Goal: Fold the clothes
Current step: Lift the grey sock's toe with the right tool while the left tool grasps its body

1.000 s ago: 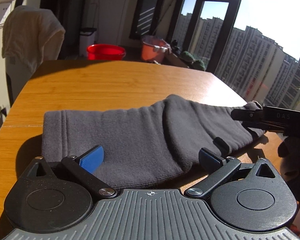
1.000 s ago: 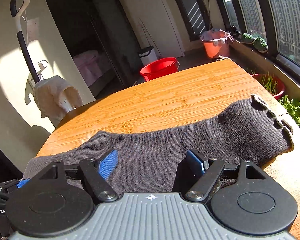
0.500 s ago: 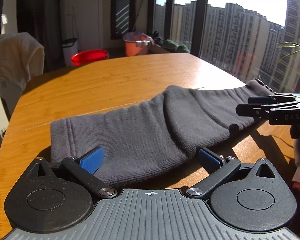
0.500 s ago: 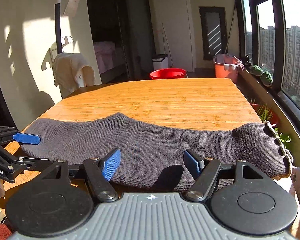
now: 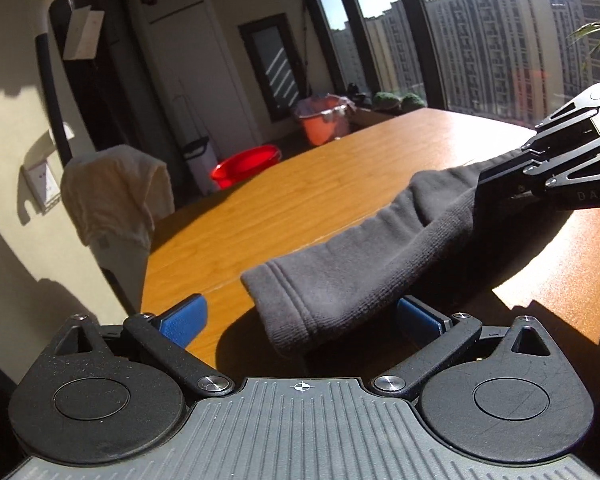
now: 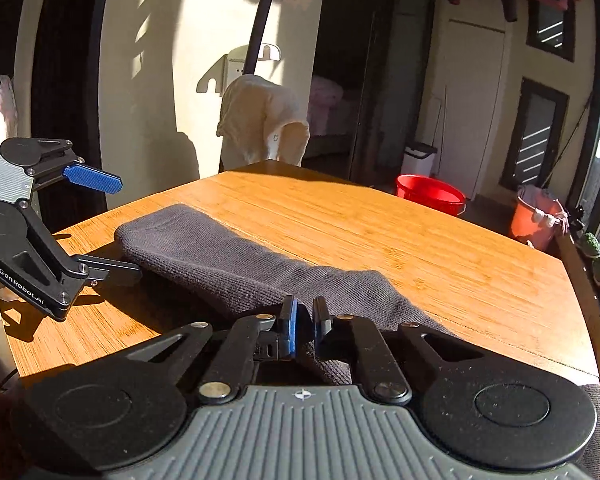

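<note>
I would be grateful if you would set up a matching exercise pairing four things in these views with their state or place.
Things:
1. left hand-held gripper
2. right hand-held gripper
3. red basin
4. cream cloth

States or places:
A. draped over a pole stand by the wall
B. on the floor beyond the table
C. shut on the grey garment
D. open around the garment's cuff end

Pairs: 1-D, 2-C, 3-B, 4-A
</note>
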The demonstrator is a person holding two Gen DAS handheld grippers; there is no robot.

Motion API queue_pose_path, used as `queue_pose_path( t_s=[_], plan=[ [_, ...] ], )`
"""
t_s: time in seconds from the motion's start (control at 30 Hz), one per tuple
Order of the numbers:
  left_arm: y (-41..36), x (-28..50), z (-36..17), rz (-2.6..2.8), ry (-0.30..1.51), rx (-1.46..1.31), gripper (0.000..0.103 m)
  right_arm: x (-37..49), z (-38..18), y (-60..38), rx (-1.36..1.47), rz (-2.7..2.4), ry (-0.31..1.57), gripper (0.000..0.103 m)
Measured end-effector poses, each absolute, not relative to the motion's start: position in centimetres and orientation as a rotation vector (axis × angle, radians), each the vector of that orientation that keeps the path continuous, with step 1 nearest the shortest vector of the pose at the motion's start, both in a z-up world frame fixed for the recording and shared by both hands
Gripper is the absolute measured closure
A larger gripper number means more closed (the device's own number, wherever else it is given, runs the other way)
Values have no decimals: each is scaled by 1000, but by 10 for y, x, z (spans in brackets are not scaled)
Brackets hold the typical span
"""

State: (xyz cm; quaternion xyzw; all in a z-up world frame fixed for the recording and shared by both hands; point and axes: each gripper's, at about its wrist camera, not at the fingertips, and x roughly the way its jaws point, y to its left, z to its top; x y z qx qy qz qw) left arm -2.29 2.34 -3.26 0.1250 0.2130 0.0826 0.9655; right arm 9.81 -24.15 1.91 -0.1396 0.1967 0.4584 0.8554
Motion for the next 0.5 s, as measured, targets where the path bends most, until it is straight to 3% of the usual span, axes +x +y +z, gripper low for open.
queue_pose_path(
  t_s=[0.03, 0.27, 0.4, 0.43, 0.5],
  plan=[
    [21, -24, -36, 183, 430, 276, 0, 101, 23, -244, -291, 950, 412, 103],
    [-6, -25, -58, 223, 415, 597, 0, 123, 33, -263, -250, 905, 439, 103],
    [-4, -18, -58, 203, 428, 644, 0, 114, 39, -283, -278, 972, 418, 100],
    [-2, -17, -56, 202, 427, 639, 0, 110, 38, -286, -290, 999, 423, 94],
    [0, -14, -50, 202, 427, 641, 0, 102, 35, -284, -338, 1027, 423, 70]
  ],
)
